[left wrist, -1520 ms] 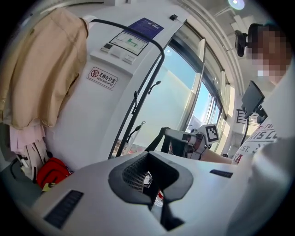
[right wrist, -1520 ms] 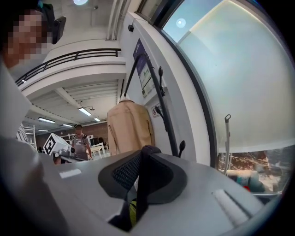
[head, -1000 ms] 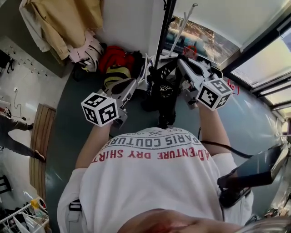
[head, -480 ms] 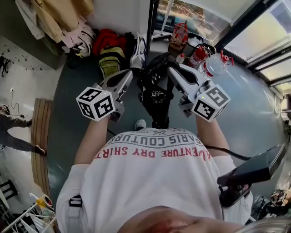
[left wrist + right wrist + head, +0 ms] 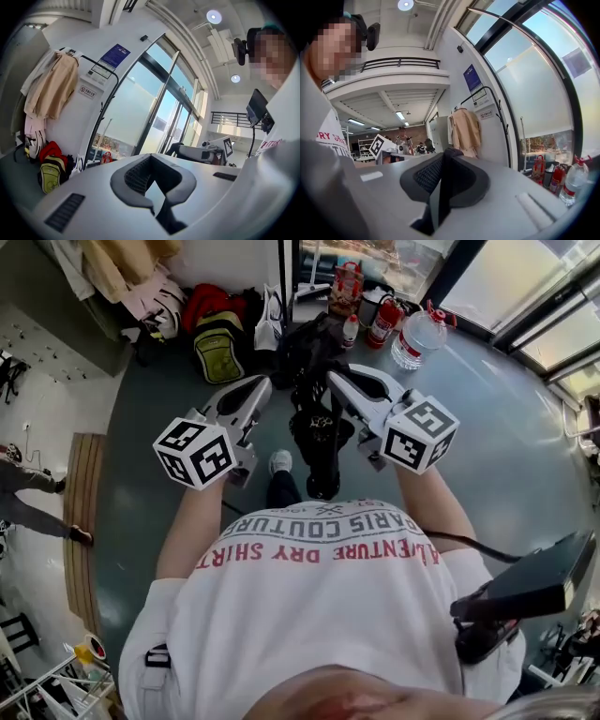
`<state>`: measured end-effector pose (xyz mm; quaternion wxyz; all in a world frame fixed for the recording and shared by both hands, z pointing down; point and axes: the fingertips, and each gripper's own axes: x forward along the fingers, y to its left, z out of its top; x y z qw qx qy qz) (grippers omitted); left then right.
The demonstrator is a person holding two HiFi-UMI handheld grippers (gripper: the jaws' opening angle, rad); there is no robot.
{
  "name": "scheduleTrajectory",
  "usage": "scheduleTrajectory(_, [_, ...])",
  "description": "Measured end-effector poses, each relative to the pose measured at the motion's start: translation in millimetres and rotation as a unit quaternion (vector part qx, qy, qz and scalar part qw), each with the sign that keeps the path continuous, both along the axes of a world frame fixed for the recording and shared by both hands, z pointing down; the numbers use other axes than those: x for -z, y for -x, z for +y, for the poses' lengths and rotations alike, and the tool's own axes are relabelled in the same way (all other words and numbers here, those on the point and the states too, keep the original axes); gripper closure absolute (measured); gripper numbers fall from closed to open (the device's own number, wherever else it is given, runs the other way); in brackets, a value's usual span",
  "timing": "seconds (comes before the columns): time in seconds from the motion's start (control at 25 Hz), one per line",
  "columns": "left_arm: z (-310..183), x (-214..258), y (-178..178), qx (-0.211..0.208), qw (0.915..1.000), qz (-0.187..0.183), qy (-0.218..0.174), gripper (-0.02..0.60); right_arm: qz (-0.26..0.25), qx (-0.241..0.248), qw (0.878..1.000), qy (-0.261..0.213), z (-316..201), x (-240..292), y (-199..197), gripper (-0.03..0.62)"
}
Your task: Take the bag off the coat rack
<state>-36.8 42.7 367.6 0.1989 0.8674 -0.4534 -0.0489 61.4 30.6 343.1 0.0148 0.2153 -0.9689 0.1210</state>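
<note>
A black bag hangs in front of me between the two grippers, away from the rack and above the floor. My right gripper is shut on its black strap, which runs up between the pads. To the bag's left, my left gripper has its pads together with nothing in them; in the left gripper view only a small notch of light shows. The black coat rack stands by the wall with a beige coat on it. The right gripper view shows the coat rack further off.
A red and a yellow-green backpack lie by the wall. Fire extinguishers, a large water bottle and a red bag stand near the glass door. Another person stands far left beside a wooden mat.
Both grippers and the bag have drawn back from the rack. Its pole, close behind the bag a second ago, has slid out of the head view's top; more floor shows.
</note>
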Motion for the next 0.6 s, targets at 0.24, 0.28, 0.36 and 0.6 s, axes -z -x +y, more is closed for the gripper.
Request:
scheduleTrajectory(0.24, [99,18,-43,-0.013,0.9999,-0.01,0.005,0.581,0.015,-0.002,1.0,0.019,86,5,-37,0.56])
scheduleTrajectory(0.28, [110,22,-48,-0.017,0.9998,-0.011,0.005,0.581,0.015,-0.004,1.0,0.023,98,6,-42,0.56])
scheduleTrajectory(0.36, [129,28,-57,-0.025,0.9996,-0.013,0.004,0.58,0.012,-0.009,1.0,0.027,120,10,-51,0.56])
scheduleTrajectory(0.6, [169,42,-76,-0.048,0.9987,-0.017,0.0,0.581,0.001,-0.014,1.0,0.023,180,29,-69,0.56])
